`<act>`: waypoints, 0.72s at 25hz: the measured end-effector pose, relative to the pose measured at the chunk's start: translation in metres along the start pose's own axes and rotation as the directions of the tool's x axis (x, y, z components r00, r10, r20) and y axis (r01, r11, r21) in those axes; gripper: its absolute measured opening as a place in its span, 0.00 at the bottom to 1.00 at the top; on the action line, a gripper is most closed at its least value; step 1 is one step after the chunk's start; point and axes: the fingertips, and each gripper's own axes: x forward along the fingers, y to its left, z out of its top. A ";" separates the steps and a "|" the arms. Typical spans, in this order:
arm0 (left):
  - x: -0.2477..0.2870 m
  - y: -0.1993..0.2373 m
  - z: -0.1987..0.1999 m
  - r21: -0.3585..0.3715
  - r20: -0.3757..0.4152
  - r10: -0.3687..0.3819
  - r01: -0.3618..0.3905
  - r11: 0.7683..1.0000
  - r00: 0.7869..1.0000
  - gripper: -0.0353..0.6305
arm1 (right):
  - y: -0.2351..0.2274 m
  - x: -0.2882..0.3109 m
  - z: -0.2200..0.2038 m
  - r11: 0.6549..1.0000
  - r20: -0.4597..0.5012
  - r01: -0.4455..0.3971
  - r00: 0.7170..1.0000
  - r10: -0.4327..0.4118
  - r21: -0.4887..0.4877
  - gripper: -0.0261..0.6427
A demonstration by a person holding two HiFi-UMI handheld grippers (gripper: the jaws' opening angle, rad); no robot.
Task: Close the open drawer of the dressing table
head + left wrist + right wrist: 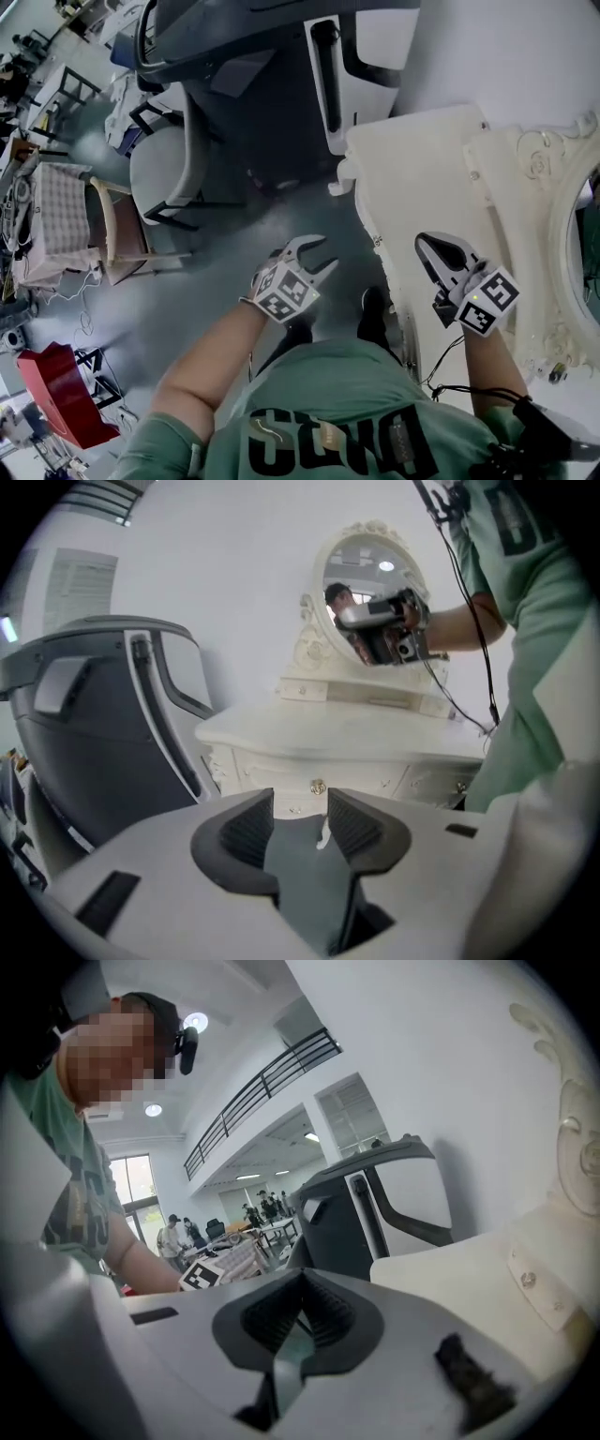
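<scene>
- The drawer sits in the middle of the dressing table front, just under the top. In the left gripper view its face looks level with the carved panels on either side, and its small brass knob points at the camera.
- From the head view nothing juts out past the edge of the table top, so I judge the drawer shut and the task as good as done. The front itself is hidden from above, so only the left gripper view shows this.
- What is left, if anything, is a check that the face is fully home. No gap shows, though the picture is soft there.
- The left gripper has its jaws apart with nothing between them. It hangs over the floor in front of the table, clear of the drawer.
- The right gripper has its jaws together at the tips, empty, and is held above the near edge of the table top — touching nothing that I can see.
- Behind the table stands the oval mirror in its carved frame, and beside it a grey-and-white chair.
- Writing: large dark letters cross the green shirt, upside down and not surely readable. A sheet on the wall is too small to read. The cubes carry black-and-white square markers only.
</scene>
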 end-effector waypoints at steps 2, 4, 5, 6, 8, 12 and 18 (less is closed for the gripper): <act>-0.038 0.008 0.015 -0.032 0.065 0.019 -0.017 0.999 0.998 0.29 | 0.013 -0.002 0.015 0.999 0.031 0.029 0.999 -0.030 0.030 0.06; -0.076 0.016 0.031 -0.055 0.132 0.040 -0.033 0.998 0.990 0.24 | 0.030 -0.004 0.029 0.996 0.062 0.058 0.996 -0.061 0.063 0.06; -0.095 0.020 0.040 -0.061 0.167 0.048 -0.038 0.997 0.985 0.21 | 0.038 -0.006 0.036 0.995 0.079 0.074 0.994 -0.079 0.073 0.06; -0.111 0.024 0.049 -0.056 0.202 0.051 -0.040 0.998 0.978 0.17 | 0.047 -0.009 0.042 0.993 0.097 0.093 0.990 -0.100 0.075 0.06; -0.138 0.031 0.070 -0.014 0.264 0.040 -0.038 0.999 0.964 0.13 | 0.064 -0.020 0.054 0.988 0.136 0.143 0.979 -0.149 0.059 0.06; -0.181 0.027 0.117 0.061 0.358 -0.010 -0.012 0.998 0.934 0.09 | 0.094 -0.061 0.074 0.970 0.199 0.238 0.950 -0.242 0.044 0.06; -0.195 -0.015 0.188 0.102 0.453 -0.136 0.101 0.990 0.881 0.07 | 0.101 -0.148 0.086 0.924 0.279 0.379 0.882 -0.379 0.056 0.06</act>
